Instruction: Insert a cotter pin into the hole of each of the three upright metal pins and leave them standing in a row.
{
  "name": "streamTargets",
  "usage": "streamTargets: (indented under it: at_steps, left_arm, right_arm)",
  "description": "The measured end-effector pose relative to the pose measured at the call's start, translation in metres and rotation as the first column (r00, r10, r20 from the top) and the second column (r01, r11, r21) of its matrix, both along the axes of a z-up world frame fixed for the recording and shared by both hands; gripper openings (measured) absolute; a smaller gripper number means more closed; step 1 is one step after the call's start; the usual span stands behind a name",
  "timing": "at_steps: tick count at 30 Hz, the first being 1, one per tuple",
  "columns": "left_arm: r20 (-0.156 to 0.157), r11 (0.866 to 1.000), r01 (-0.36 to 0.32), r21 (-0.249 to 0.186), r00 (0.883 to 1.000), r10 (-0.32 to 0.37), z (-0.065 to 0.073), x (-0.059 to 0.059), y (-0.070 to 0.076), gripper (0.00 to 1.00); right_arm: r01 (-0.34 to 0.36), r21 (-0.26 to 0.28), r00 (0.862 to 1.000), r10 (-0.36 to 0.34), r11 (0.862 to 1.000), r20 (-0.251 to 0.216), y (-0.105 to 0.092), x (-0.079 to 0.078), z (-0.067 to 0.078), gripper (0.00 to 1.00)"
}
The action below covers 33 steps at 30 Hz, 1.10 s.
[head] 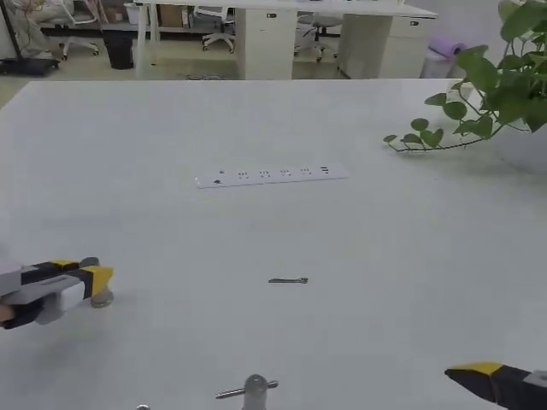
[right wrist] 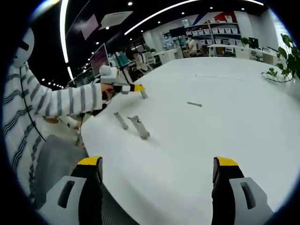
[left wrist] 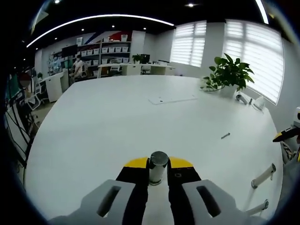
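left gripper jaws clamped on metal pin | right gripper jaws wide, empty | cotter pin looks light, stiff, slippery; pinch mid-shank

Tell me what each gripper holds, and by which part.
The left gripper grips a metal pin near its top; the right gripper is open, holding nothing.
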<state>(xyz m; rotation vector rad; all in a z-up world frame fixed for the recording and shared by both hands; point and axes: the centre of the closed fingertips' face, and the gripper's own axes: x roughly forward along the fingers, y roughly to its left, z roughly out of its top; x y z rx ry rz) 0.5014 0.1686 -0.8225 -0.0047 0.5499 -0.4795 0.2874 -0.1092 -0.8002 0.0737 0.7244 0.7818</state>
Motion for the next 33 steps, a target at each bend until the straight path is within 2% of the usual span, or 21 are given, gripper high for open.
streamTargets:
  at_steps: [2,4,5,6,9,12,14,17,20,22,23,25,27,30,31,32,33]
  left_arm:
    - [-0.001,1.0,0.007,0.015,1.0,-0.007,0.0,-0.001,0.001,0.12]
    - [-0.006,1.0,-0.014,0.017,1.0,0.014,0.001,0.0,0.003,0.12]
    - [-0.034,0.998,-0.059,-0.022,0.998,0.058,0.001,0.0,0.005,0.11]
    - [-0.042,0.997,-0.072,-0.035,0.997,0.07,0.001,0.0,0.007,0.11]
    - [-0.04,0.995,-0.087,-0.044,0.996,0.085,0.002,0.001,0.011,0.11]
    - [-0.066,0.989,-0.123,-0.084,0.991,0.118,0.002,0.001,0.015,0.11]
    - [-0.046,0.99,-0.126,-0.07,0.991,0.123,0.006,0.0,0.017,0.11]
    - [-0.032,0.984,-0.155,-0.092,0.988,0.152,0.016,0.001,0.022,0.11]
    - [-0.025,0.974,-0.182,-0.138,0.983,0.18,0.03,0.002,0.026,0.1]
    - [-0.042,0.95,-0.229,-0.211,0.973,0.225,0.041,0.002,0.03,0.1]
    - [-0.046,0.946,-0.23,-0.229,0.973,0.226,0.044,0.001,0.031,0.1]
    - [-0.029,0.952,-0.219,-0.212,0.975,0.218,0.053,-0.003,0.037,0.1]
    - [0.01,0.969,-0.197,-0.15,0.98,0.201,0.06,-0.007,0.043,0.1]
    - [0.01,0.976,-0.185,-0.117,0.982,0.187,0.067,-0.016,0.049,0.1]
    - [0.015,0.98,-0.176,-0.09,0.984,0.178,0.069,-0.019,0.051,0.1]
    - [0.042,0.99,-0.137,-0.014,0.99,0.138,0.073,-0.024,0.053,0.1]
    - [0.05,0.992,-0.122,0.012,0.991,0.121,0.075,-0.028,0.052,0.1]
  right_arm:
    - [0.0,0.001,1.0,0.0,1.0,0.001,0.0,0.0,0.0,0.99]
    - [0.001,0.001,1.0,-0.001,1.0,0.002,0.0,0.0,0.001,0.99]
    - [0.001,-0.001,1.0,-0.001,1.0,0.0,-0.001,0.0,0.0,0.99]
    - [0.002,-0.002,1.0,-0.002,1.0,0.0,-0.001,0.0,0.0,0.99]
    - [0.002,-0.006,1.0,-0.002,1.0,0.003,-0.003,0.002,0.001,0.99]
    - [0.004,-0.009,1.0,-0.004,1.0,0.009,-0.004,0.003,0.002,0.99]
    - [0.008,-0.006,1.0,-0.008,1.0,0.012,-0.005,0.005,0.004,0.99]
    - [0.009,-0.007,1.0,-0.009,1.0,0.014,-0.005,0.005,0.005,0.98]
    - [0.001,-0.019,1.0,-0.001,1.0,0.019,-0.006,0.005,0.004,0.97]
    - [0.001,-0.017,1.0,0.0,1.0,0.025,-0.006,0.005,0.005,0.97]
    - [0.001,-0.013,1.0,-0.001,1.0,0.025,-0.005,0.005,0.006,0.97]
    - [0.001,-0.013,1.0,0.0,1.0,0.028,-0.004,0.005,0.007,0.97]
    - [-0.003,-0.016,0.999,0.004,1.0,0.033,-0.003,0.005,0.007,0.97]
    - [-0.003,-0.012,0.999,0.004,1.0,0.037,-0.002,0.006,0.008,0.97]
    - [-0.006,-0.009,0.999,0.006,1.0,0.04,-0.001,0.006,0.009,0.97]
    - [-0.008,-0.008,0.999,0.009,1.0,0.043,-0.001,0.006,0.01,0.97]
    - [-0.014,-0.006,0.999,0.014,1.0,0.044,0.001,0.006,0.01,0.97]
